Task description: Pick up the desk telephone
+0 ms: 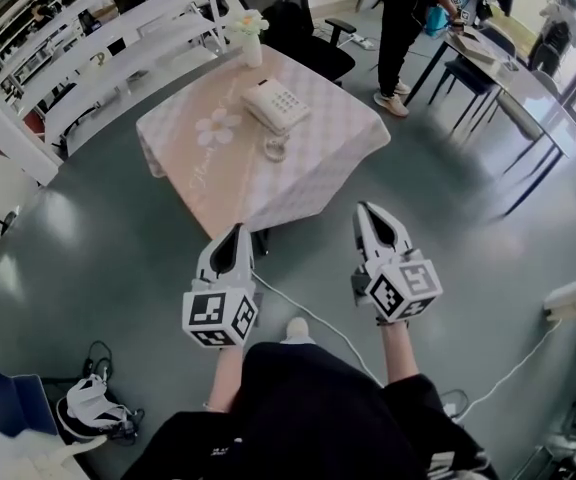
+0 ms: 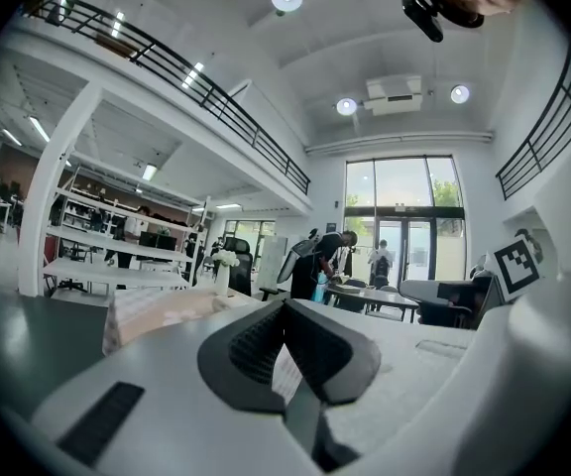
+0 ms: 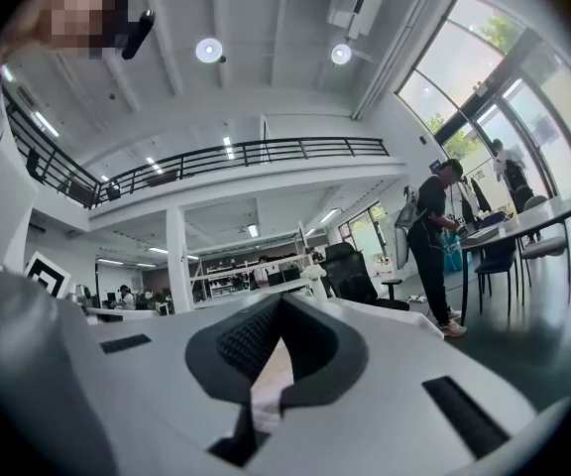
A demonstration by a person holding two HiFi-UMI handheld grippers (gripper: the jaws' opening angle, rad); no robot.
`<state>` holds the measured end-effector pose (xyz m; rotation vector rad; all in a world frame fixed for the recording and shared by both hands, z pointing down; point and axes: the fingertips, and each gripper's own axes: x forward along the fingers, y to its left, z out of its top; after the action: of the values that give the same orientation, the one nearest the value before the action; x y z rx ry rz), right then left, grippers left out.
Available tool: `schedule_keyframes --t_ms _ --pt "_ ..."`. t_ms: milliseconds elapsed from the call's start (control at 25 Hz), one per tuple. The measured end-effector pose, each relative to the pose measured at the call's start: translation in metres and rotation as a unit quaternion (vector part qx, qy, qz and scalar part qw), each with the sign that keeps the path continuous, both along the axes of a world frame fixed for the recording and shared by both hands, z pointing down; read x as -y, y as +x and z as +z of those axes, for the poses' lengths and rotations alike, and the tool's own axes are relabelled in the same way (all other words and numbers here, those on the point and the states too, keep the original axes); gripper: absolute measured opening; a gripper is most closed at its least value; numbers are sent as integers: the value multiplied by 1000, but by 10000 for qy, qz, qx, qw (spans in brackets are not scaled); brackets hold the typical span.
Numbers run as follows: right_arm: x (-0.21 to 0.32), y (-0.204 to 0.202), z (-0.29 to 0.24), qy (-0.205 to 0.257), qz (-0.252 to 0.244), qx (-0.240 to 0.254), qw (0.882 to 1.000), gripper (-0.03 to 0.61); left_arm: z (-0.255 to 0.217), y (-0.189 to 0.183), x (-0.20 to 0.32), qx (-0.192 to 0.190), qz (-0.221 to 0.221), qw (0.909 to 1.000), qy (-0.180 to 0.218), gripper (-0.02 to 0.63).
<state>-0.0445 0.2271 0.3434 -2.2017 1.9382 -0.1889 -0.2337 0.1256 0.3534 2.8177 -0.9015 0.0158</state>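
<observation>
In the head view the desk telephone (image 1: pixel 276 105) is too small for its key labels to be read, and the tablecloth (image 1: pixel 298 168) hides the legs beneath it. The marker cubes (image 1: pixel 220 318) cover the hands on the left gripper (image 1: pixel 236 230) and the right gripper (image 1: pixel 367 208). The top edge cuts off the standing person (image 1: pixel 400 28) above the trunk. In both gripper views each gripper's own grey body blocks most of the tablecloth, and the telephone cannot be made out.

Small table (image 1: pixel 313 163), upper centre of frame, draped in pale pink checked cloth (image 1: pixel 183 138). On it: white desk telephone (image 1: pixel 276 105) mid-table, coiled cord (image 1: pixel 275 149) just below it, vase of white flowers (image 1: pixel 249 36) at top corner.
</observation>
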Motion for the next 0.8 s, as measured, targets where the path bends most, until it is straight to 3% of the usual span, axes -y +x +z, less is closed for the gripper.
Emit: schedule_keyframes --t_ms 480,800 --pt "52 28 13 -274 200 -113 9994 -8 7 35 54 -105 100 9998 -162 -2" --pt "82 42 22 -319 72 -23 9995 -8 18 44 77 -70 20 9996 -287 -2"
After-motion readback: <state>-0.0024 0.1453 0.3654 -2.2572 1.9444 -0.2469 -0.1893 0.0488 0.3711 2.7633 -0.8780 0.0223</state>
